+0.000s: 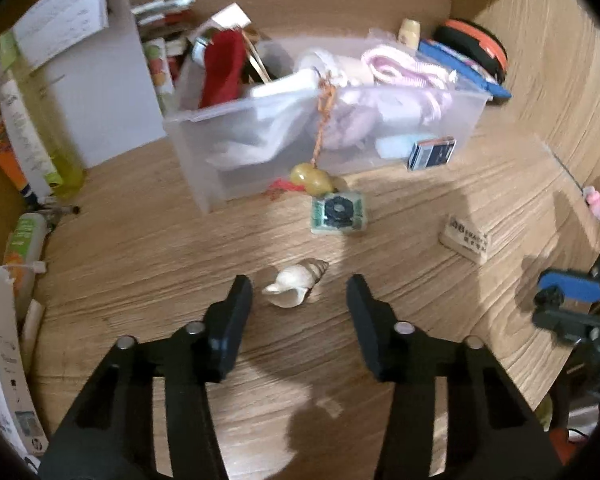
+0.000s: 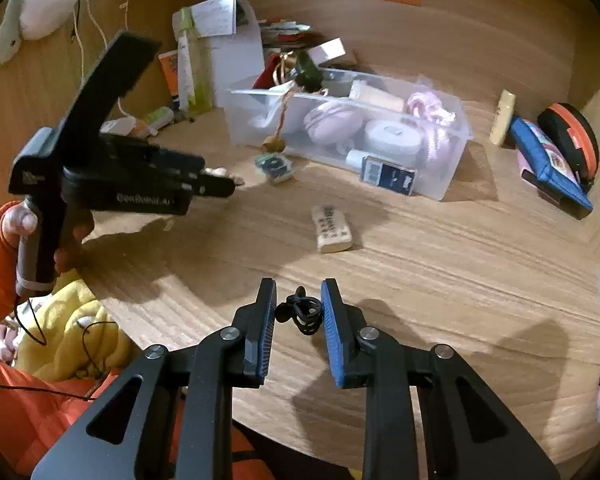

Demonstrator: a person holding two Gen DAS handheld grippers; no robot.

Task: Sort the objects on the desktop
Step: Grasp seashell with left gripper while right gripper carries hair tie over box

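Note:
A white spiral seashell point(image 1: 292, 286) lies on the wooden desk. My left gripper point(image 1: 299, 280) straddles it at the fingertips, jaws apart, with a gap to each pad. From the right wrist view, the left gripper point(image 2: 230, 186) points low at the shell point(image 2: 217, 171), held by a hand in an orange sleeve. My right gripper point(image 2: 299, 284) is shut on a small black clip point(image 2: 302, 312) just above the desk. Its blue pad point(image 1: 570, 286) shows at the right edge of the left wrist view.
A clear plastic bin point(image 1: 188, 136) with pink and white items stands behind the shell. A yellow bead on a cord point(image 1: 310, 178) hangs over its front. A green-white square piece point(image 1: 338, 214) and a pale printed block point(image 1: 466, 240) lie on the desk. Bottles and boxes crowd the left.

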